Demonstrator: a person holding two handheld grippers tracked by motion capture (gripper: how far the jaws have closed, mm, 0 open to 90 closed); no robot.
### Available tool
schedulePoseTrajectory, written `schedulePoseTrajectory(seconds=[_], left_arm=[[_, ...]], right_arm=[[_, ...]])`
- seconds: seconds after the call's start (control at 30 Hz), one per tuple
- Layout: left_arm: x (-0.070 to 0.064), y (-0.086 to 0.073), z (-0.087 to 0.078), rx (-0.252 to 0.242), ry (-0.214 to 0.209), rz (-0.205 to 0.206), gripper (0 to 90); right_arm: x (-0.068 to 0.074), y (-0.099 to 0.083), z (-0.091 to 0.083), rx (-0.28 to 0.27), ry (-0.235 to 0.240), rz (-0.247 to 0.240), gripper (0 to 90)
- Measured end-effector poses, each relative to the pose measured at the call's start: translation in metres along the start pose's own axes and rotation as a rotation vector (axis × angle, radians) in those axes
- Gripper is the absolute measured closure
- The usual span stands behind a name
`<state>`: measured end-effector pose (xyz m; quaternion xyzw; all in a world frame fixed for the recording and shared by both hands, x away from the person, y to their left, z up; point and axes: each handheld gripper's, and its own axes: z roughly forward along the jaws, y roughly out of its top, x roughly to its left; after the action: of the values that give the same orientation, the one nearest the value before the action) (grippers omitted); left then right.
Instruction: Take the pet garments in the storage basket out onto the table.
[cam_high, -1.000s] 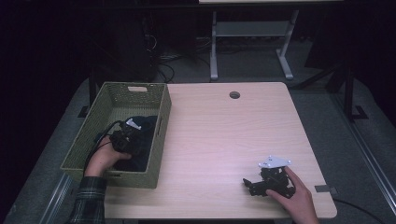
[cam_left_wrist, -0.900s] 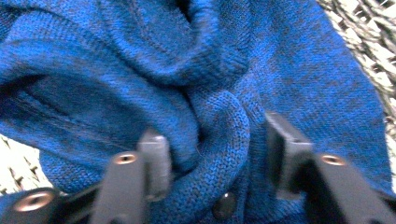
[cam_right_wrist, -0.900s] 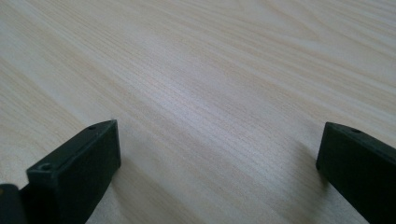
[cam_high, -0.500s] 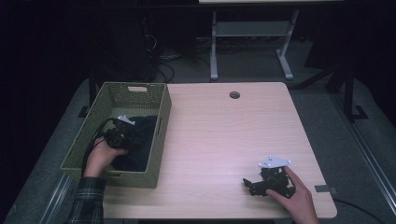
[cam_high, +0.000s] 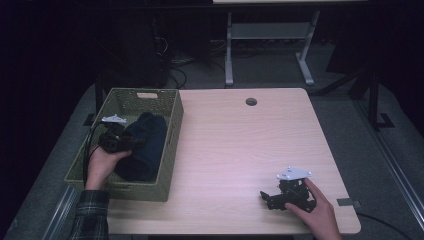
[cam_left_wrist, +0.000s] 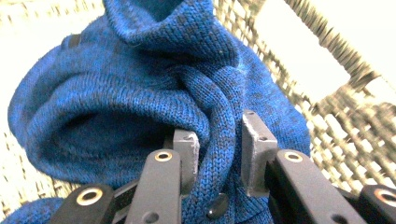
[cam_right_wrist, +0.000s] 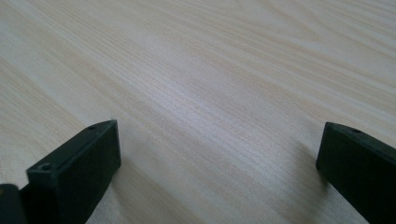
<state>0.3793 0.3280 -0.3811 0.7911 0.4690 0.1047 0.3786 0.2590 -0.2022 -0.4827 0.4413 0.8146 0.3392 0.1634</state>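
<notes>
The left gripper (cam_left_wrist: 218, 158) has its 2 jaws closed on a thick fold of the blue knitted garment (cam_left_wrist: 140, 102), the knit bunched between the grey pads (cam_left_wrist: 187, 149). In the high view that gripper (cam_high: 116, 142) sits inside the woven green basket (cam_high: 172, 150), at the garment's (cam_high: 145, 145) left edge; the cloth itself lies wholly within the basket. Compared with 1 second ago, the left hand (cam_high: 100, 165) has drawn back toward the basket's left wall with the fold in its grip, and the garment now lies longer and straighter. That suggests a pull to lift the garment out, likely onto the bare wooden table (cam_high: 240, 145). The right gripper (cam_high: 282, 196) stays parked near the table's front right, jaws spread wide over plain wood (cam_right_wrist: 210, 93), holding nothing.
</notes>
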Motion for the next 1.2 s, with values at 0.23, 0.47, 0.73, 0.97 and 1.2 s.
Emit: schedulePoseTrajectory(seconds=[0.23, 0.47, 0.73, 0.97, 1.2], left_arm=[[0.001, 0.003, -0.018, -0.136, -0.042, -0.041, 71.2], [-0.005, 0.010, -0.034, -0.213, -0.045, -0.028, 71.4], [-0.015, 0.020, -0.057, -0.298, -0.062, 0.001, 72.0], [-0.023, 0.030, -0.072, -0.343, -0.072, 0.023, 72.8], [-0.035, 0.040, -0.077, -0.364, -0.107, 0.053, 72.9]], right_arm=[[0.000, 0.000, 0.000, 0.000, 0.000, 0.000, 0.0], [0.000, 0.000, 0.000, 0.000, 0.000, 0.000, 0.0], [0.000, 0.000, 0.000, 0.000, 0.001, -0.001, 0.0], [0.000, 0.000, 0.000, 0.000, 0.001, 0.003, 0.0], [0.000, 0.000, 0.000, -0.003, 0.000, -0.001, 0.0]])
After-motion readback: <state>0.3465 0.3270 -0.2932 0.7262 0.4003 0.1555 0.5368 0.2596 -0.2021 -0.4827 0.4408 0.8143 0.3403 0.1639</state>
